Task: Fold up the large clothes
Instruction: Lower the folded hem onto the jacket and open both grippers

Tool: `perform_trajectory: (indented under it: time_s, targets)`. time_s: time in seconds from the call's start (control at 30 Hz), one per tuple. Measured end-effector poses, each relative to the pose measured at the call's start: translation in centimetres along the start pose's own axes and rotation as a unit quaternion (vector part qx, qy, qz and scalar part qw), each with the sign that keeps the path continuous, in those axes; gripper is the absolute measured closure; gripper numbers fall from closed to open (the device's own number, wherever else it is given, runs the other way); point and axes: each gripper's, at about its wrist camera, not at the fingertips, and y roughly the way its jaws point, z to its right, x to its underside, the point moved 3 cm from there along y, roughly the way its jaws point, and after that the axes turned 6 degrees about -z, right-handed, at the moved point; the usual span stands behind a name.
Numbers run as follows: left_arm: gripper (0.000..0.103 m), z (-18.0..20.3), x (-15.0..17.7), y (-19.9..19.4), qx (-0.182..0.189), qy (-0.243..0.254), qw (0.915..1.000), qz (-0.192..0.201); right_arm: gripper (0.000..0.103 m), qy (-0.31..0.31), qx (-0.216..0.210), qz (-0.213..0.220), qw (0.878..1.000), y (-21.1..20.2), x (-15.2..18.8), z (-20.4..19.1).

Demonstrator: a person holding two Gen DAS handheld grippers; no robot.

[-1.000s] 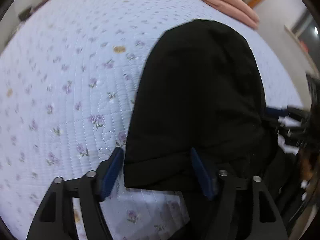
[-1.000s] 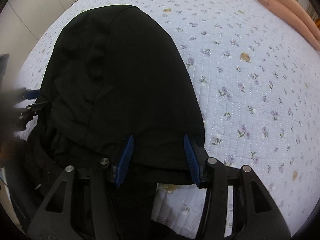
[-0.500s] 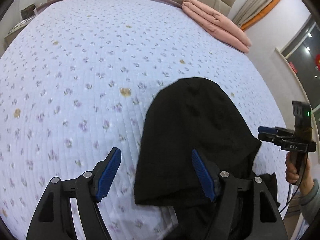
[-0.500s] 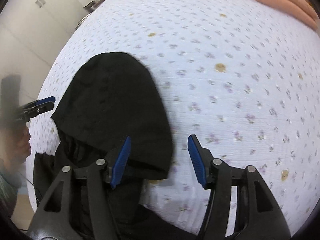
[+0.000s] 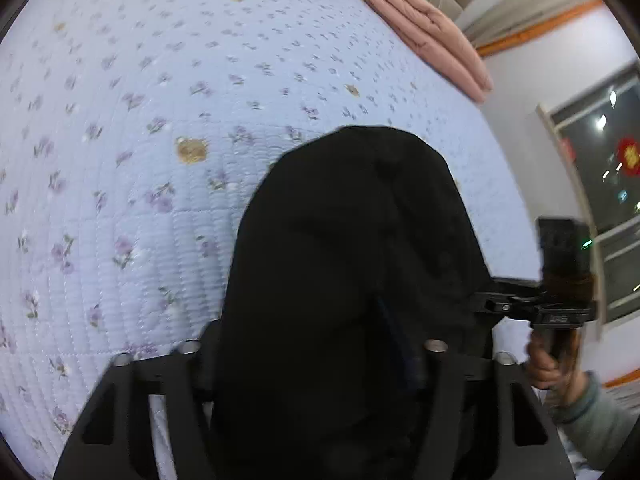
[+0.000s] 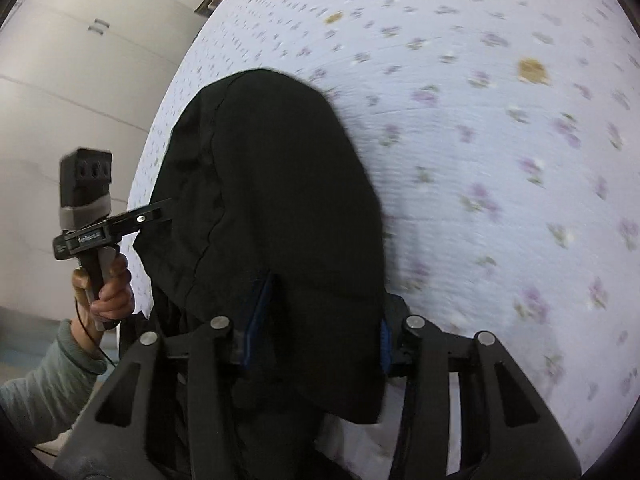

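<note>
Two claws grip one black garment (image 5: 352, 240) on the bed (image 5: 140, 160). Its long axis runs away from both cameras, with the rounded end pointing up the bed. Left claw (image 5: 316, 344) and right claw (image 6: 316, 320) have just been closing, and cloth now fills each one.

Soft even indoor light; strong fisheye bending at edges; right view motion-blurred; black garment (image 5: 352, 240) detail lost.
</note>
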Motion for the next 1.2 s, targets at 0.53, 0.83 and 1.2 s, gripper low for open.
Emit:
perform_trajectory:
  time_s: [0.53, 0.83, 1.2]
  targets:
    - [0.086, 13.7, 14.6, -18.2, -0.097, 0.170, 0.9722, 0.128, 0.096, -0.156, 0.153, 0.127, 0.967, -12.2, 13.0, -15.8]
    - [0.082, 17.9, 30.6, -19.7, -0.173, 0.232, 0.9535, 0.083, 0.091, -0.236, 0.341, 0.149, 0.898, -13.2, 29.8, -23.4]
    - [0.085, 12.8, 33.9, -20.0, -0.202, 0.108, 0.9722, 0.046, 0.067, -0.098, 0.272, 0.116, 0.950, -16.3, 31.4, -18.8]
